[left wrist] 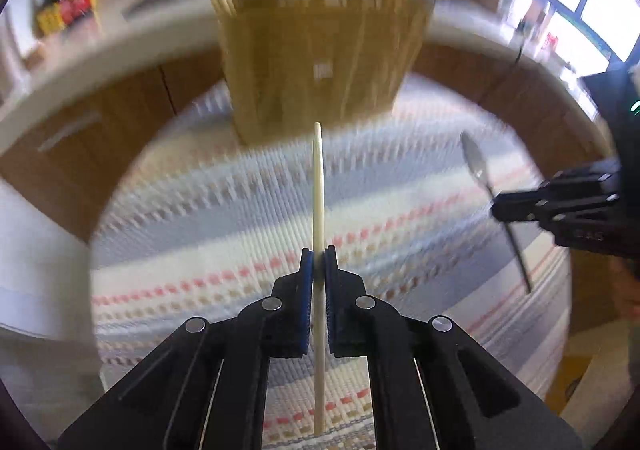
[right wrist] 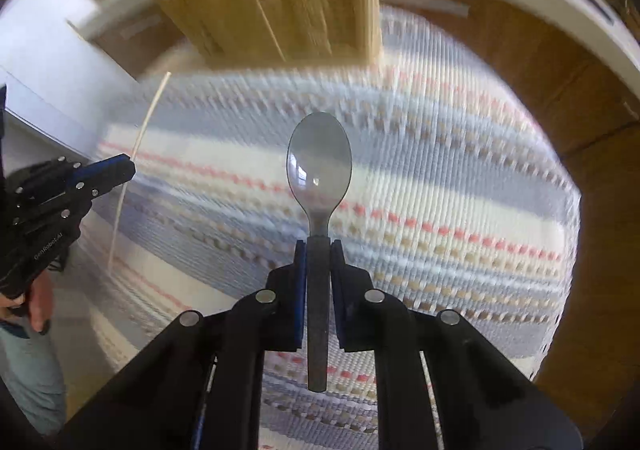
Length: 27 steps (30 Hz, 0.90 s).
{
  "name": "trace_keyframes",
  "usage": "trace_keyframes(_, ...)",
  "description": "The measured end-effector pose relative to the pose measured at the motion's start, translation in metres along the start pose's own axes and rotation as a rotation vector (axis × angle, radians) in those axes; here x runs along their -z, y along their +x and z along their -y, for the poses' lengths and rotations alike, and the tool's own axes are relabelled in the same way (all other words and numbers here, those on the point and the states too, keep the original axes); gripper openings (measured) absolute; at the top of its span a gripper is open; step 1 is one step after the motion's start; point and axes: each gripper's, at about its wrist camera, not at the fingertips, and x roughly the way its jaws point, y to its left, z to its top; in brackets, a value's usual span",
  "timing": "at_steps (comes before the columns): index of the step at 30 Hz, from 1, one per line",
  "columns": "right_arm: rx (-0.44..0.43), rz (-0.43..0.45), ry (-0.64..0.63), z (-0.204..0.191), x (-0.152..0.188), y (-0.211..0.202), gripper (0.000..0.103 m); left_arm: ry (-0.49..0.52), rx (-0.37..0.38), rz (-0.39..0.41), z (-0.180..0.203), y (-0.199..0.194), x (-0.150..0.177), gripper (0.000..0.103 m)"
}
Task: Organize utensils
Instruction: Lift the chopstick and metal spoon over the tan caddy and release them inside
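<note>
Your left gripper (left wrist: 319,255) clamped on a pale chopstick (left wrist: 318,186) at frame centre, tip pointing up twd the wooden utensil holder (left wrist: 320,62) at top, your right gripper (right wrist: 319,246) pinching a metal spoon (right wrist: 319,166) by the handle, bowl up mid-frame, striped woven mat (right wrist: 440,170) below both, bg blurred.

A pale, matt wooden chopstick (left wrist: 318,210) is clamped between the blue pads of the left tongs (left wrist: 319,262), whose black arms look like matt plastic set with shiny metal rivets. A glossy metal spoon (right wrist: 319,186), its bowl mirror-smooth and its handle duller, is gripped in the right tongs (right wrist: 319,250). Beneath both, a ribbed woven cloth (right wrist: 440,178) in grey, cream and pink is spread. Ahead of the tongs, a light wooden holder (left wrist: 320,62) of visible grain is seen.
</note>
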Motion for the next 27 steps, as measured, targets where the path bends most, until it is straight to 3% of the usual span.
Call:
trace_keyframes(6,-0.048,0.272,-0.049,-0.011,-0.024,-0.082,0.010,-0.042,0.038,0.317,-0.008,-0.089,-0.040,0.004)
trace_keyframes(11,-0.047,0.482,-0.089,-0.019,-0.051,-0.128,0.010,-0.081,0.059,0.499,-0.014,-0.119,-0.084,0.004)
trace_keyframes(16,-0.012,0.653,-0.109,-0.026,-0.081,-0.146,0.010,-0.139,0.056,0.575,-0.023,-0.113,-0.119,0.004)
trace_keyframes(20,0.071,0.768,-0.063,-0.019,-0.105,-0.147,0.010,-0.161,0.050,0.630,-0.035,-0.106,-0.136,0.004)
trace_keyframes(27,0.084,0.854,0.050,0.005,-0.138,-0.122,0.010,-0.170,0.039,0.721,-0.043,-0.073,-0.149,0.004)
